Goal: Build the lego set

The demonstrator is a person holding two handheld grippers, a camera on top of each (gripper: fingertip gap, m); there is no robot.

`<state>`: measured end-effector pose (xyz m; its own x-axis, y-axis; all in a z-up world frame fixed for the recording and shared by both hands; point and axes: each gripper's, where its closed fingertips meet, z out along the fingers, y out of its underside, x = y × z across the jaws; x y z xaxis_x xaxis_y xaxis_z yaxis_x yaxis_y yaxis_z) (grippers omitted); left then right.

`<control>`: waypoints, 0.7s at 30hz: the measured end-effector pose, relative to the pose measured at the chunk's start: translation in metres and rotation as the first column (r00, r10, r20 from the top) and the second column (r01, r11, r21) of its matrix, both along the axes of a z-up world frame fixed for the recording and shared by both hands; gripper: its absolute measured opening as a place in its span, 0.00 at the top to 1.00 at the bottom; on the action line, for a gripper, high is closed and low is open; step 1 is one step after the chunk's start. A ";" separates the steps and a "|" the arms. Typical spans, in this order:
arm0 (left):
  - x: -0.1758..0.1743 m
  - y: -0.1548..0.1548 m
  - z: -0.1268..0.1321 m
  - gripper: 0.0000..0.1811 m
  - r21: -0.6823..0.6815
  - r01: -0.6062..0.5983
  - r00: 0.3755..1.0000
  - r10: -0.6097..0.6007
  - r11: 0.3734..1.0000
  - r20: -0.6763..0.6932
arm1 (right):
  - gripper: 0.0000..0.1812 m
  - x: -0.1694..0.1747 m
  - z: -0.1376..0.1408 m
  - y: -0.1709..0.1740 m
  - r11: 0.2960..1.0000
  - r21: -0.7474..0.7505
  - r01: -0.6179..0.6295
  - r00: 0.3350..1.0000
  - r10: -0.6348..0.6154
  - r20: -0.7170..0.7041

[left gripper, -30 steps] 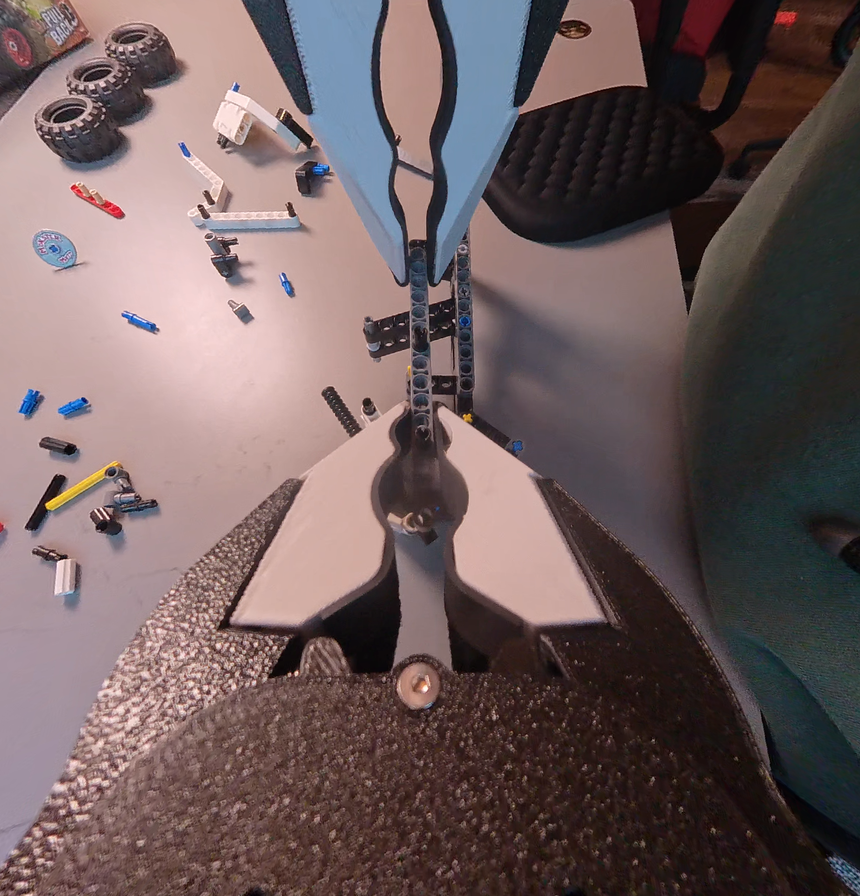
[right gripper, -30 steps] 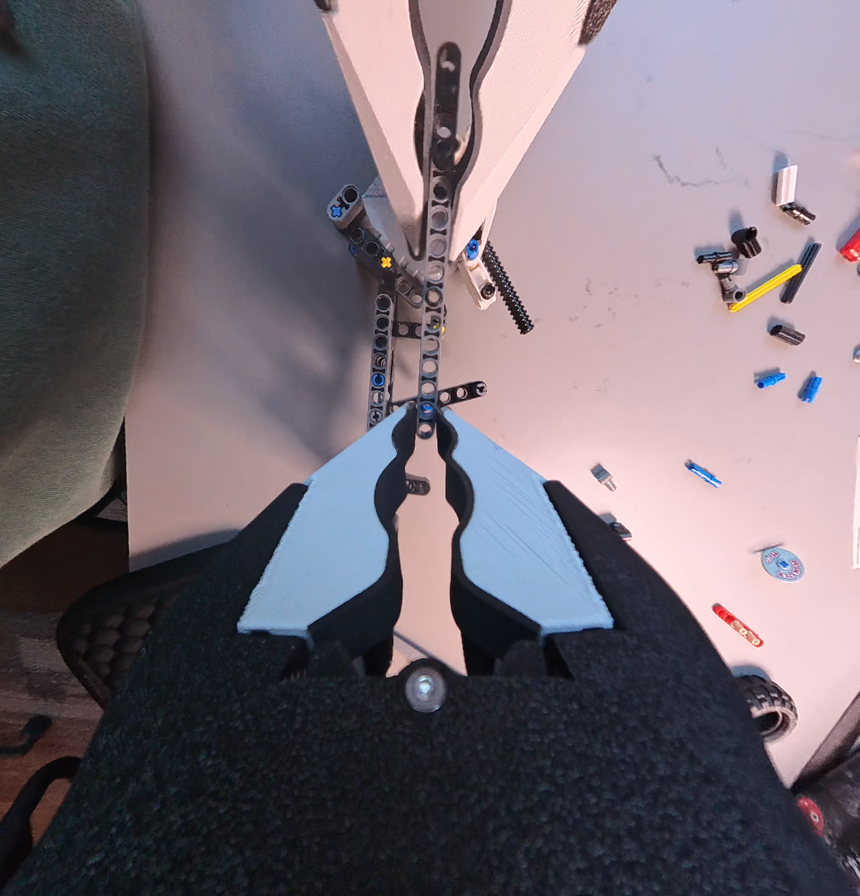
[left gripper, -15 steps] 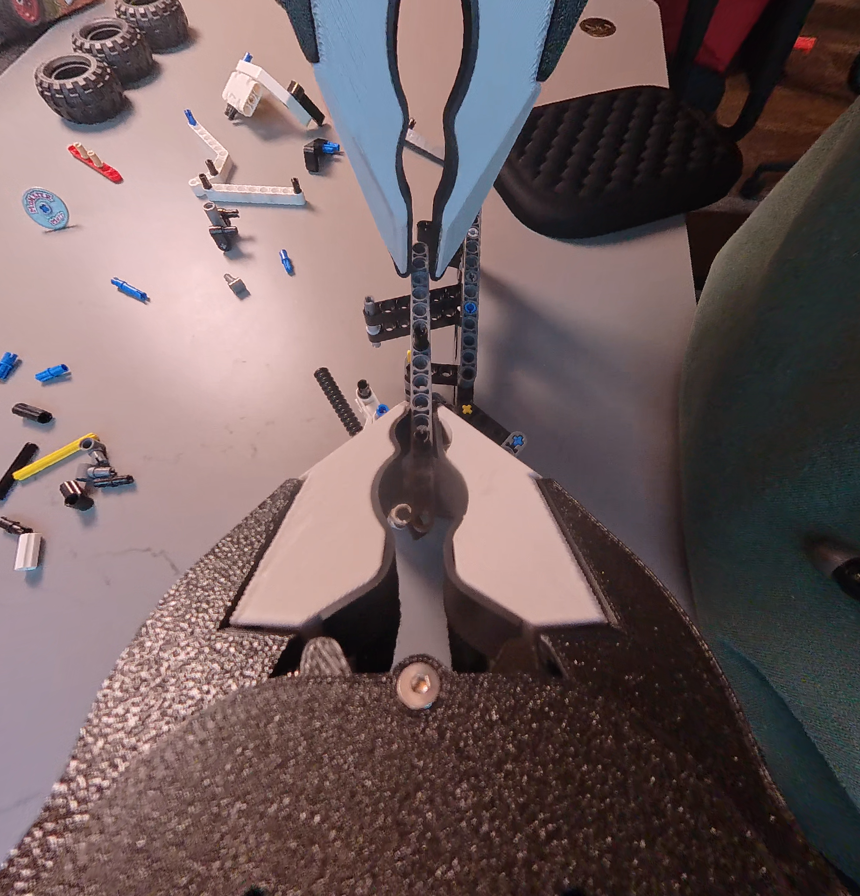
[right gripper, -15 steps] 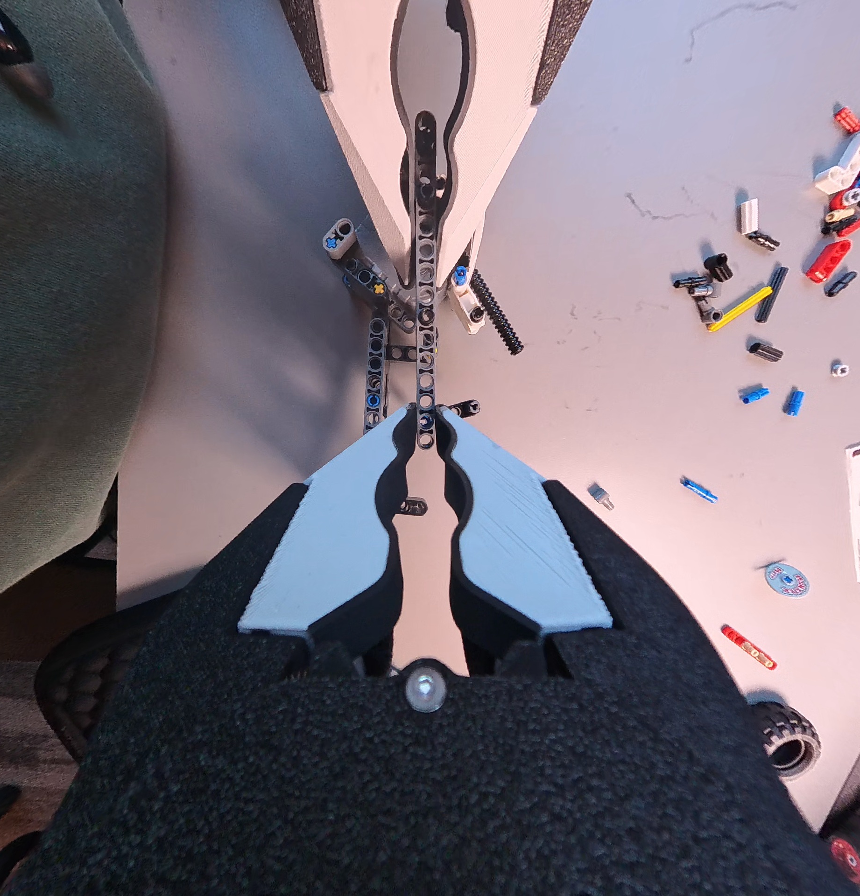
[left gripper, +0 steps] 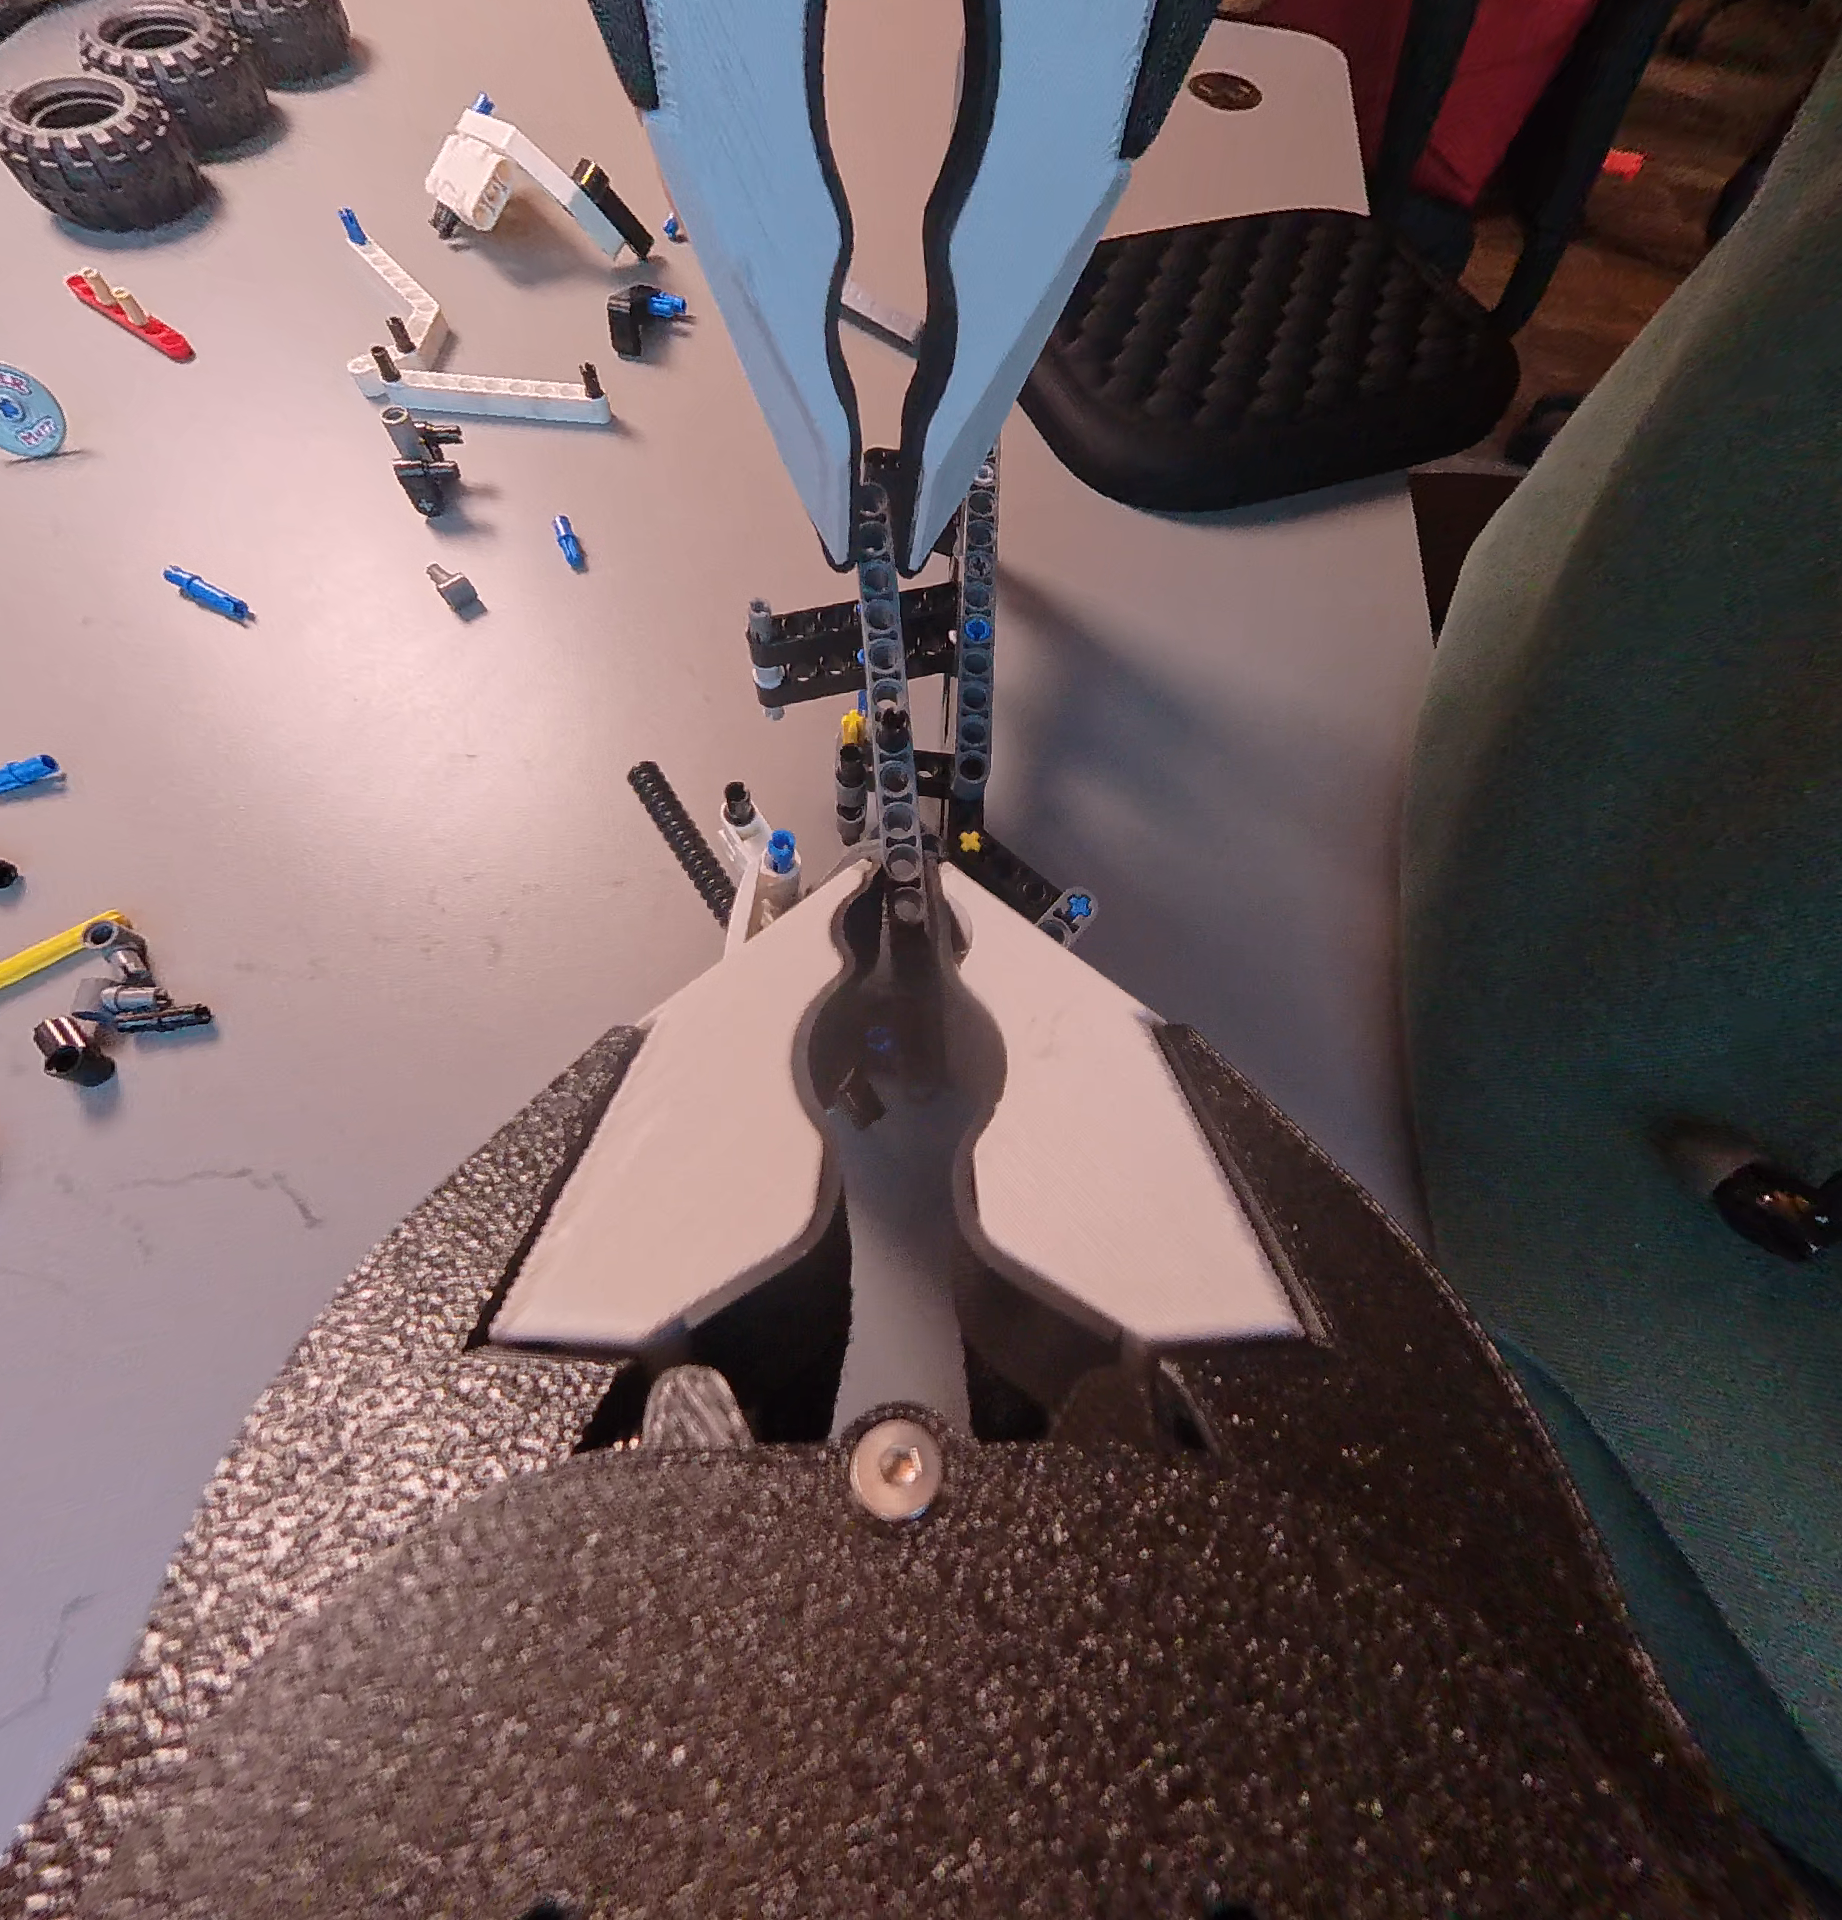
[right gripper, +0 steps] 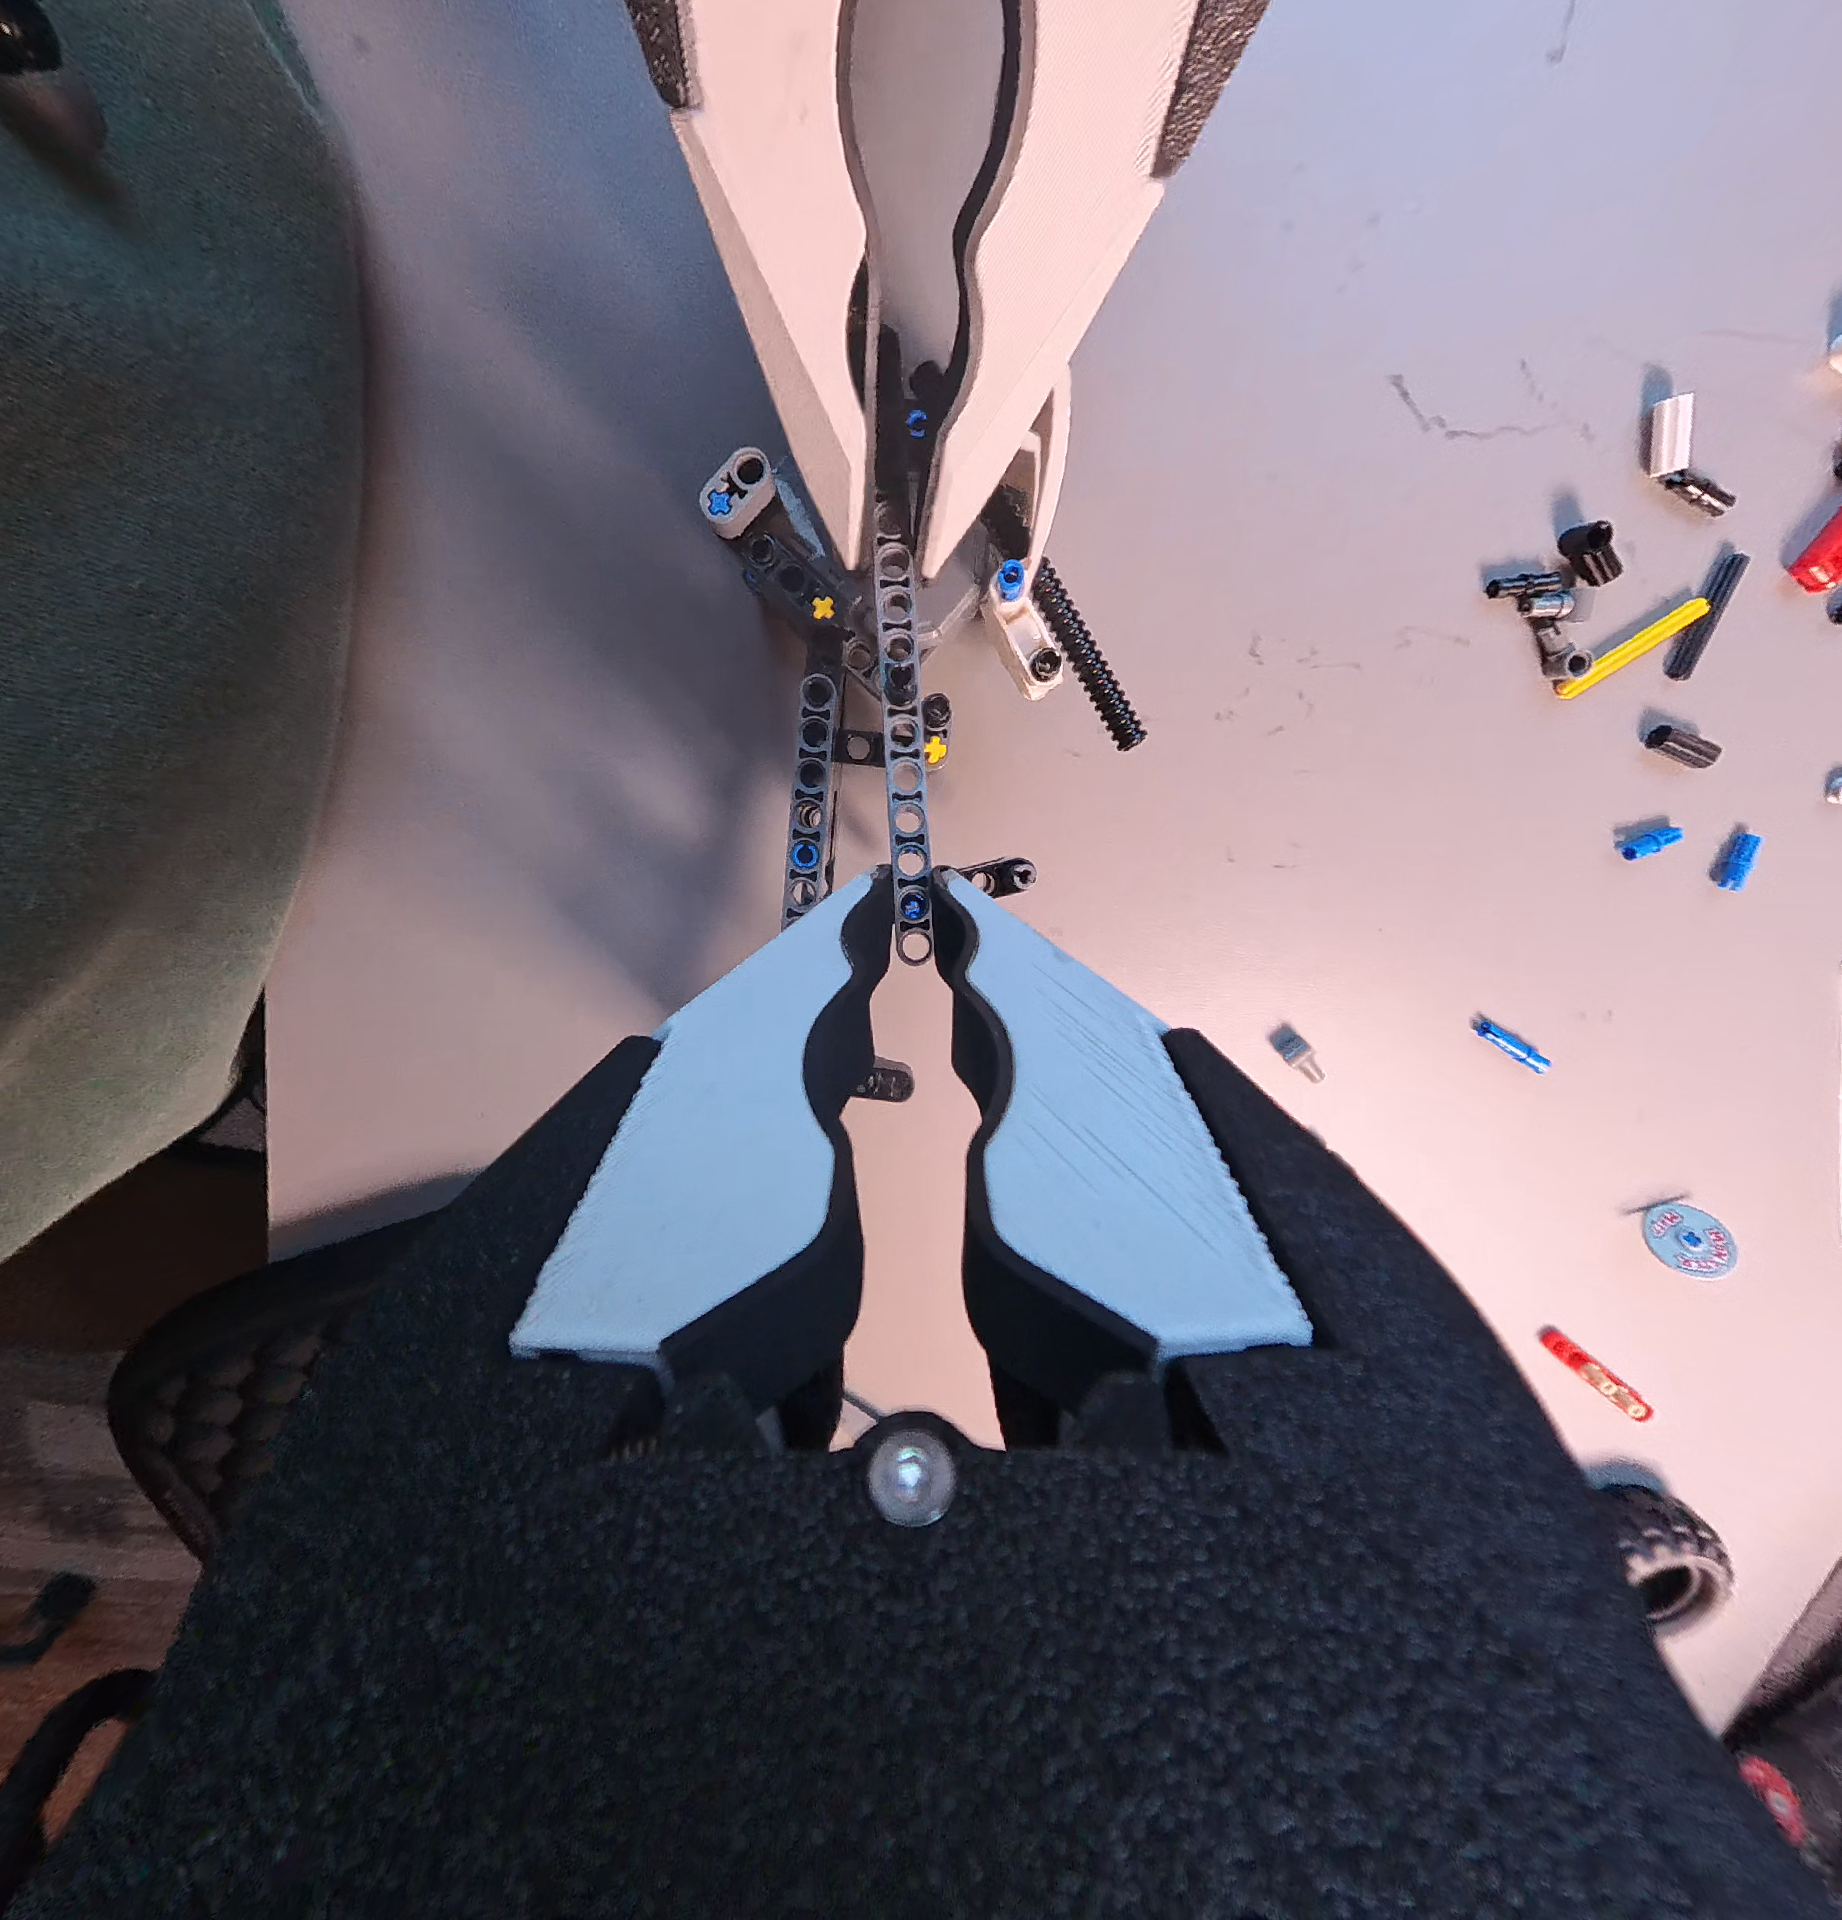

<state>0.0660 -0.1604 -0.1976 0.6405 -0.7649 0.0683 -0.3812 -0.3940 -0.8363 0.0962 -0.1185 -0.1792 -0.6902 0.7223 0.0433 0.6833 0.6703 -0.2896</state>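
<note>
Both views sit nearer the table than before, my left gripper [left gripper: 901, 894] and right gripper [right gripper: 912, 899] each clamped on one end of the grey beam [left gripper: 889, 717] at frame centre, which I judge needs pressing onto the frame [left gripper: 974, 644] beside it.

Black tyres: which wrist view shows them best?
Left wrist view. Three black tyres sit in its top-left corner on the grey table, with tread and hubs visible, though the farthest is cut by the frame edge. The right wrist view shows only one tyre, partly hidden behind the right gripper's body.
</note>
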 end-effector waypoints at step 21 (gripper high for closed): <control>0.003 0.001 -0.006 0.97 -0.019 -0.012 0.999 0.011 1.000 -0.034 | 0.96 0.010 -0.003 0.002 1.000 -0.012 0.024 0.999 -0.024 -0.030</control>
<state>0.0690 -0.1599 -0.2037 0.6515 -0.7562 0.0611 -0.4045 -0.4144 -0.8153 0.1062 -0.1167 -0.1827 -0.6710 0.7393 0.0556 0.6902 0.6503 -0.3175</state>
